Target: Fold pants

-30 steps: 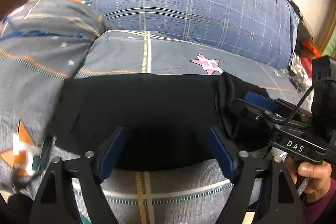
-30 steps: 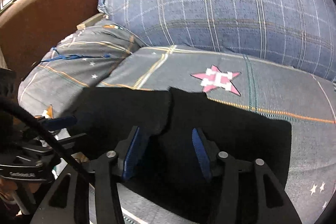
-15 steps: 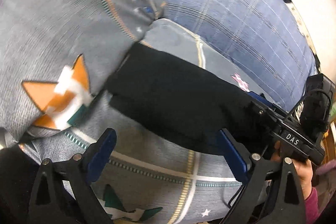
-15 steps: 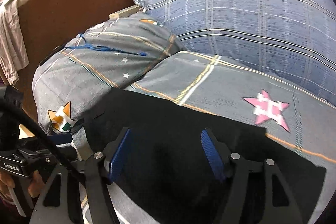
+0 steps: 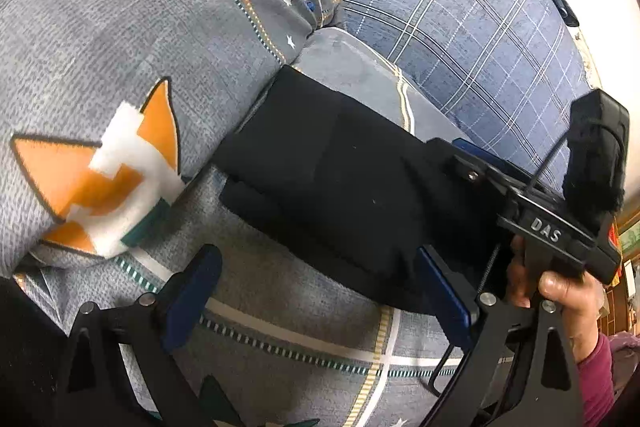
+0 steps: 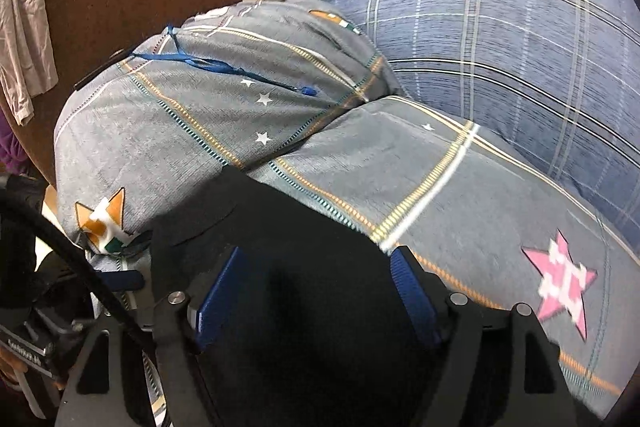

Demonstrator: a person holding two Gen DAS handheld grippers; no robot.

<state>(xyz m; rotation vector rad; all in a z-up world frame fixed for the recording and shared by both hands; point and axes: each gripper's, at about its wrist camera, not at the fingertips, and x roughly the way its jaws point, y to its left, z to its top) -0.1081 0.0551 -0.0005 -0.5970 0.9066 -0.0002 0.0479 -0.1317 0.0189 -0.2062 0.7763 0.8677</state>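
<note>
Both tools are black angular frames with silver screws at the pivots and blue pads on the fingers. The right tool (image 5: 460, 155) bears white "DAS" lettering, a thin black cable and a black box on top; the hand (image 5: 560, 291) wears a magenta sleeve (image 5: 596, 367). A thick black cable (image 6: 68, 259) crosses the left tool (image 5: 316, 291).

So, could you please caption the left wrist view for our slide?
Open left tongs hover before folded black pants on a grey bedspread.
</note>
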